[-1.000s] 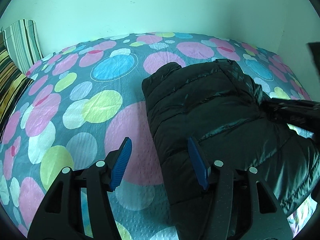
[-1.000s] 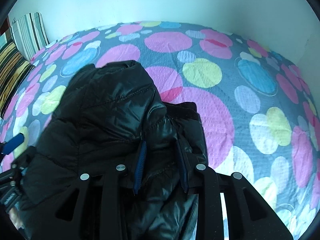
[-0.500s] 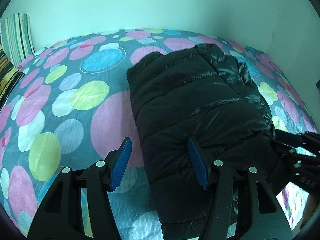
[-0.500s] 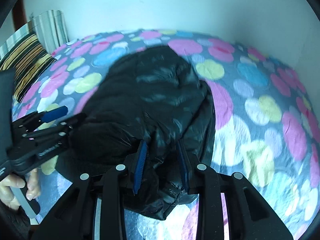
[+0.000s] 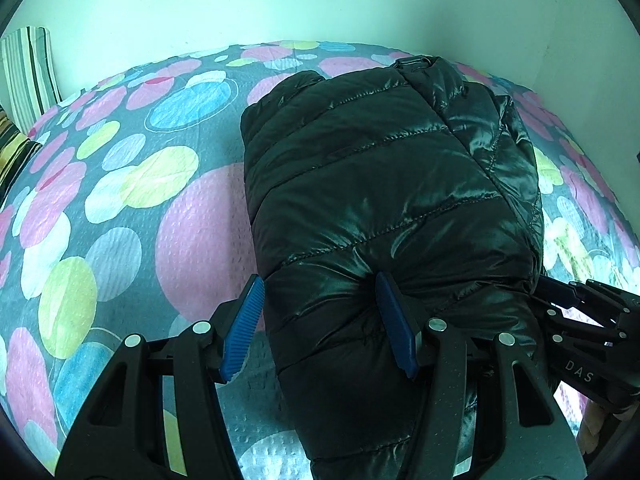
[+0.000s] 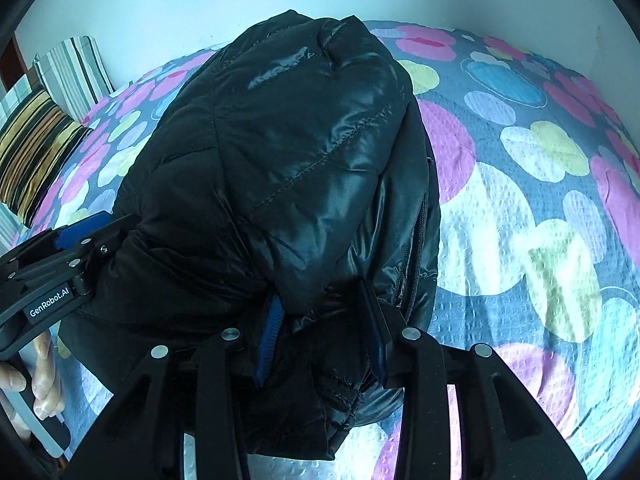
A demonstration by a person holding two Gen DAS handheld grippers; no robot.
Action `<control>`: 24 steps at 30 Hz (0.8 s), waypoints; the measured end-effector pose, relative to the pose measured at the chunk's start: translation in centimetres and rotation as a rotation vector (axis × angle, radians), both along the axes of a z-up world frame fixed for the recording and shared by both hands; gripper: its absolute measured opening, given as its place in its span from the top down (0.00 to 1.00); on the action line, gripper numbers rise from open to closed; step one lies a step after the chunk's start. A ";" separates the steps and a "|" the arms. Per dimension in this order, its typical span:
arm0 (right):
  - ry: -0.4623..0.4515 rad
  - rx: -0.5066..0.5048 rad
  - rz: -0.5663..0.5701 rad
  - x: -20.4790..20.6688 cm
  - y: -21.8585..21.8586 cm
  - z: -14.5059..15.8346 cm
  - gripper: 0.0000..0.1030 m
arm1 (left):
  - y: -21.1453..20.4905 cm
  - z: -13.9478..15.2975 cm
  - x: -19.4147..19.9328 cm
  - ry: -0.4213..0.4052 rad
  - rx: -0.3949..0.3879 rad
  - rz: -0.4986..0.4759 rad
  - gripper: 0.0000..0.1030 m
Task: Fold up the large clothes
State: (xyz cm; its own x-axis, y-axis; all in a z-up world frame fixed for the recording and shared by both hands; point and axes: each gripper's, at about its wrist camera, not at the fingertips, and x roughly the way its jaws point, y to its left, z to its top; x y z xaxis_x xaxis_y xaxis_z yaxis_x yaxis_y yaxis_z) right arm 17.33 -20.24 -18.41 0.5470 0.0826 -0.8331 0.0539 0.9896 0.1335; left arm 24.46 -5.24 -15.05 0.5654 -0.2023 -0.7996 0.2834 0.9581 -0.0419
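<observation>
A black puffer jacket [image 5: 380, 180] lies folded into a thick bundle on the spotted bedsheet [image 5: 120, 200]. My left gripper [image 5: 320, 328] stands open over its near left edge. The right pad dents the top of the jacket and the left pad sits at its side. In the right wrist view the jacket [image 6: 288, 152] bulges up close to the camera. My right gripper [image 6: 324, 336] has a bunched fold of the near hem between its pads, and its jaws are opening. The left gripper's fingers [image 6: 84, 226] show at the jacket's left side.
Striped pillows [image 6: 36, 148] lean at the left end of the bed against a pale wall. A person's hand [image 6: 40, 364] grips the left tool's handle. Bare sheet [image 6: 520, 200] spreads to the right of the jacket.
Both grippers have come down and closer to the jacket, which has been drawn into a tighter bundle. The left pads now straddle its edge. The right jaws have widened a little.
</observation>
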 end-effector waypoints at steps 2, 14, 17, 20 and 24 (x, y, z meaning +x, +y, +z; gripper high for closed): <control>-0.005 0.001 -0.004 -0.1 0.0 -0.1 0.65 | -0.1 0.0 0.0 -0.005 0.006 0.002 0.44; -0.015 0.008 -0.016 -0.2 -0.1 0.1 0.64 | -0.3 0.3 -0.2 -0.016 0.018 0.011 0.44; -0.019 0.011 -0.018 -0.3 -0.1 0.2 0.64 | -0.3 0.3 -0.3 -0.019 0.021 0.012 0.44; -0.022 0.013 -0.020 -0.4 -0.2 0.2 0.64 | -0.3 0.4 -0.3 -0.022 0.025 0.014 0.44; -0.027 0.017 -0.023 -0.5 -0.3 0.3 0.64 | -0.4 0.6 -0.4 -0.027 0.031 0.016 0.44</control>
